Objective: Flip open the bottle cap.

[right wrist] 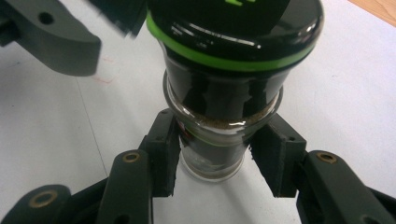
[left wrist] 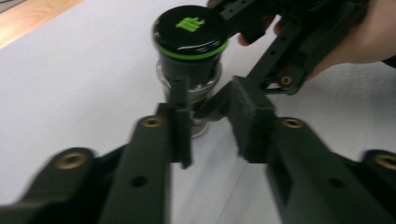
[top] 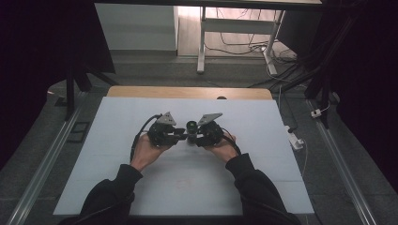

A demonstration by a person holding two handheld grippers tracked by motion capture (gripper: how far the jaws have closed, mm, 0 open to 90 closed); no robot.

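Two grippers flank a jar [top: 191, 126] on the white tabletop [top: 117, 154], wood-edged

Sleeves [top: 117, 187]: black, long.
Left gripper [top: 180, 135]: black, brass-coloured screws, grey three-cornered plate, black cable.
Right gripper [right wrist: 212, 161]: black, brass-coloured screws.

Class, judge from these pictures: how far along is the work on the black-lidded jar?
Done: right gripper flanks the upright jar low on its glass; contact unclear. In hand: left gripper, jaws open, sits beside it. Left: lid still on, jar unlifted.
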